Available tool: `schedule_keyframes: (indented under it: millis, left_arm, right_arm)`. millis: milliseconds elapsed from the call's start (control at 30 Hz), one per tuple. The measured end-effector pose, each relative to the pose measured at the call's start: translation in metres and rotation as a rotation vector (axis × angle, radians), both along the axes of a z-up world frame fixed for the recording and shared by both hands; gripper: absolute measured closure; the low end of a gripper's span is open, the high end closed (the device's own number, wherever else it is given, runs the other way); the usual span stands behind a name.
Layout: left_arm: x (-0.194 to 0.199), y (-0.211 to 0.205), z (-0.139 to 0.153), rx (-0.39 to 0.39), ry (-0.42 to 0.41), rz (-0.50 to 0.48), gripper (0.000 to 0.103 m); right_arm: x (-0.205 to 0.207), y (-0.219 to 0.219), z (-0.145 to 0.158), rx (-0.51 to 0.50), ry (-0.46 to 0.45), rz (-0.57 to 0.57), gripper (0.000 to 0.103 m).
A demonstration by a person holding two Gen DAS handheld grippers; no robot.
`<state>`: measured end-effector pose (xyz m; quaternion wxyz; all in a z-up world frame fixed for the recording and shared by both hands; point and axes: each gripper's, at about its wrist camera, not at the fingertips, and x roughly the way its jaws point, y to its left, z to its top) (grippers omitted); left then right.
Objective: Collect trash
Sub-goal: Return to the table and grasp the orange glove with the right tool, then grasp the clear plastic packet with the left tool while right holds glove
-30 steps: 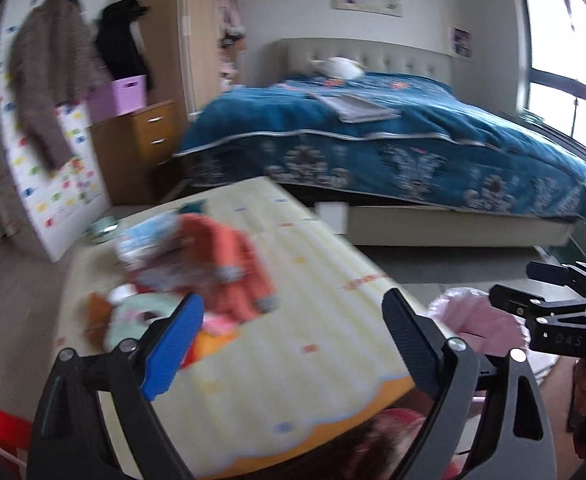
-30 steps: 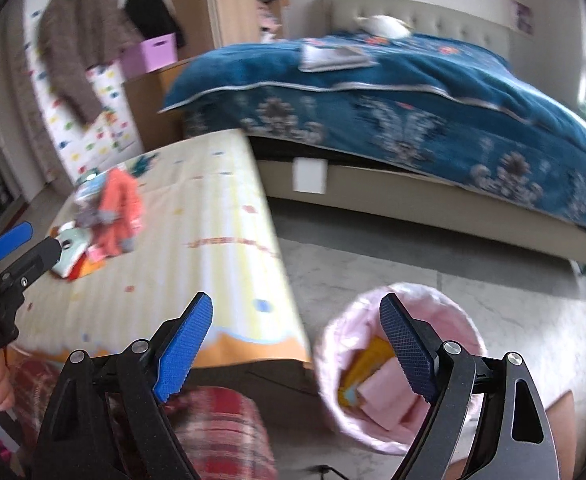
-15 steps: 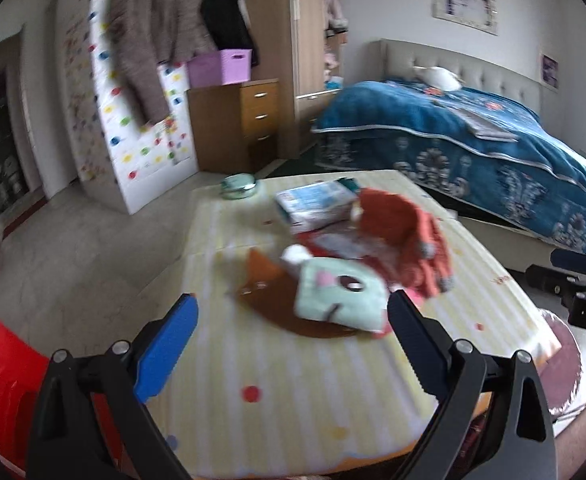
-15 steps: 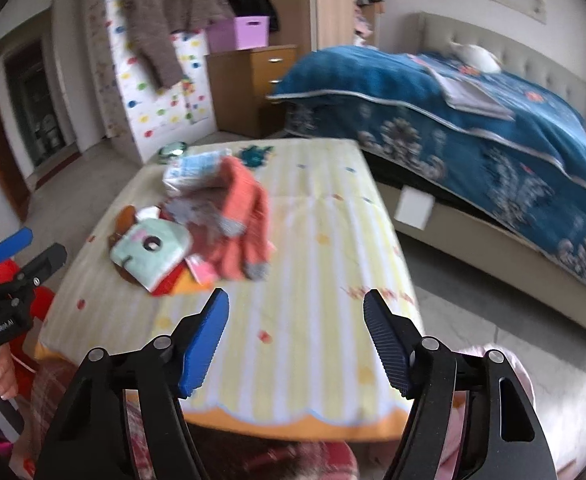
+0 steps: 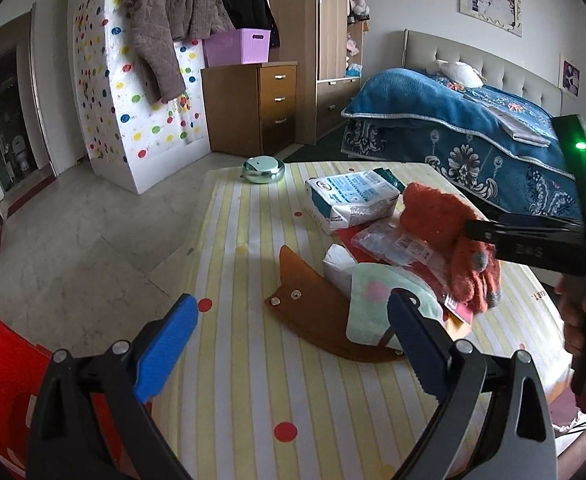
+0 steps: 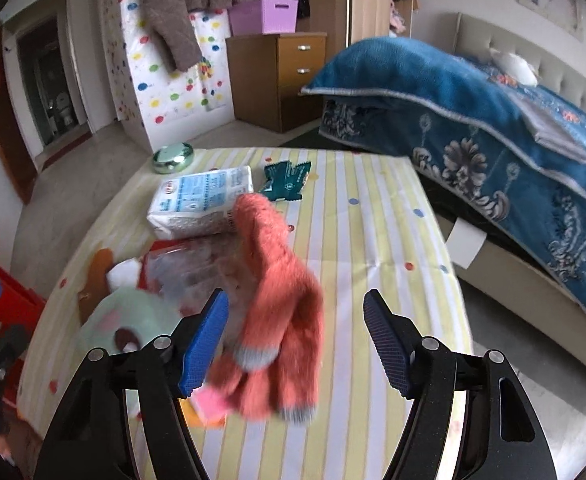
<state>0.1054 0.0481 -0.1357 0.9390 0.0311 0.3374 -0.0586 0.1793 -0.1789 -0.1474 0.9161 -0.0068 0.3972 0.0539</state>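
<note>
I have swung both grippers away from the bin beside the table and now face the pile of clutter on the striped table (image 5: 253, 400). My right gripper (image 6: 295, 344), jaws narrowed a little but apart and empty, hovers over the orange glove (image 6: 277, 280); my left gripper (image 5: 293, 336) hangs open and empty too. The trash, a clear wrapper (image 5: 389, 244) and a green packet (image 6: 287, 180), lies among these things, so I judge a fresh pick begins.

Both grippers (image 5: 289, 344) (image 6: 296, 342) agape, angled downward

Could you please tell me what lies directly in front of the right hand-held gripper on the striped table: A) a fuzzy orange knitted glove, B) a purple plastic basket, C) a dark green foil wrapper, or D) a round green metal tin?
A: the fuzzy orange knitted glove lies just ahead of the right hand-held gripper, between its open fingers in view.
</note>
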Motion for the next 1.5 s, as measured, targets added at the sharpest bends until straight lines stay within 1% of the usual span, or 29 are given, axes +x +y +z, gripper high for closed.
schedule_keyframes:
  millis: [33, 67, 100, 133, 167, 200, 233, 267, 433, 500, 633, 800, 933, 1067, 1167, 1233, 1333, 1400, 1500]
  left_arm:
    - [0.001, 0.0, 0.0, -0.001, 0.001, -0.001, 0.01]
    - [0.003, -0.001, -0.001, -0.004, 0.001, -0.003, 0.01]
    - [0.003, -0.001, -0.001, -0.004, 0.003, -0.004, 0.01]
    - [0.004, -0.002, -0.001, -0.001, 0.006, -0.004, 0.01]
    - [0.004, -0.003, -0.001, 0.002, 0.006, -0.005, 0.01]
    - [0.003, -0.004, 0.0, 0.003, 0.005, -0.006, 0.01]
    - [0.002, -0.004, 0.0, 0.004, 0.003, -0.009, 0.01]
    - [0.0, -0.005, 0.001, 0.004, 0.002, -0.012, 0.01]
    - [-0.012, -0.017, -0.001, -0.005, 0.006, -0.051, 0.01]
    - [-0.017, -0.026, -0.005, 0.008, 0.008, -0.078, 0.01]
    - [-0.022, -0.044, -0.014, 0.041, 0.023, -0.111, 0.01]
    - [-0.025, -0.061, -0.018, 0.034, 0.041, -0.141, 0.01]
    - [-0.028, -0.083, -0.019, 0.022, 0.046, -0.183, 0.01]
    - [-0.032, -0.108, -0.02, 0.034, 0.04, -0.228, 0.012]
    - [-0.029, -0.132, -0.026, 0.026, 0.076, -0.262, 0.012]
    - [-0.027, -0.145, -0.032, 0.043, 0.093, -0.273, 0.012]
    - [-0.018, -0.164, -0.043, 0.083, 0.123, -0.263, 0.012]
    - [-0.008, -0.167, -0.049, 0.077, 0.152, -0.244, 0.01]
    - [0.005, -0.169, -0.056, 0.074, 0.173, -0.19, 0.007]
  right_arm:
    - [0.005, 0.0, -0.002, -0.002, 0.007, -0.001, 0.036]
    - [0.009, 0.0, -0.005, -0.004, 0.016, -0.003, 0.044]
    - [0.013, 0.001, -0.007, -0.004, 0.027, -0.001, 0.047]
    - [0.015, 0.001, -0.01, 0.002, 0.04, 0.008, 0.055]
    - [0.016, 0.0, -0.01, 0.003, 0.044, 0.012, 0.067]
    - [0.013, 0.0, -0.006, -0.002, 0.03, 0.009, 0.073]
    - [0.01, 0.0, -0.004, 0.001, 0.022, 0.008, 0.089]
    - [0.006, -0.003, -0.001, 0.006, 0.012, 0.005, 0.09]
    - [-0.026, -0.018, 0.023, 0.01, -0.051, -0.075, 0.091]
    - [-0.043, -0.03, 0.033, 0.017, -0.072, -0.117, 0.091]
    - [-0.063, -0.047, 0.044, 0.023, -0.094, -0.153, 0.091]
    - [-0.084, -0.068, 0.053, 0.029, -0.114, -0.193, 0.091]
    - [-0.101, -0.084, 0.047, 0.043, -0.1, -0.23, 0.091]
    - [-0.113, -0.102, 0.038, 0.064, -0.076, -0.26, 0.091]
    - [-0.119, -0.113, 0.032, 0.071, -0.067, -0.286, 0.091]
    - [-0.122, -0.121, 0.029, 0.077, -0.064, -0.3, 0.09]
    - [-0.126, -0.128, 0.025, 0.078, -0.062, -0.309, 0.09]
    - [-0.128, -0.134, 0.022, 0.078, -0.062, -0.313, 0.09]
    - [-0.13, -0.14, 0.018, 0.079, -0.056, -0.314, 0.09]
